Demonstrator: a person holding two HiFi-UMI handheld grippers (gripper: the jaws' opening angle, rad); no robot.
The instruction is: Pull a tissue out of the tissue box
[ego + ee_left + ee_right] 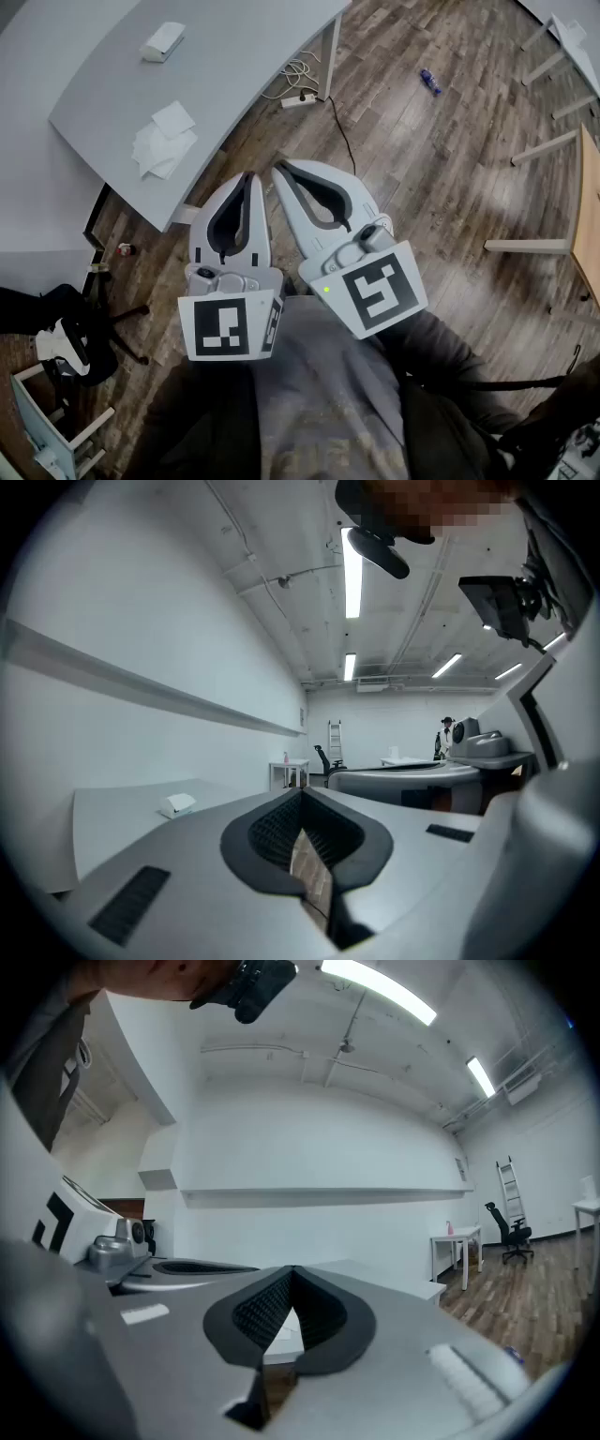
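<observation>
The white tissue box (162,42) stands at the far end of the grey table (84,84); in the left gripper view the tissue box (176,804) shows small at the left. Loose white tissues (164,139) lie near the table's front edge. Both grippers hang over the wooden floor, close to the person's body and well short of the table. My left gripper (251,175) is shut, tips touching, nothing between them. Beside it, my right gripper (279,170) is also shut and empty. Each gripper view shows its own closed tips, left gripper (302,794) and right gripper (292,1271).
A power strip with cables (300,98) lies on the floor by the table leg. A blue bottle (430,82) lies further right. A wooden table (591,216) stands at the right edge, and a chair (75,342) at the lower left.
</observation>
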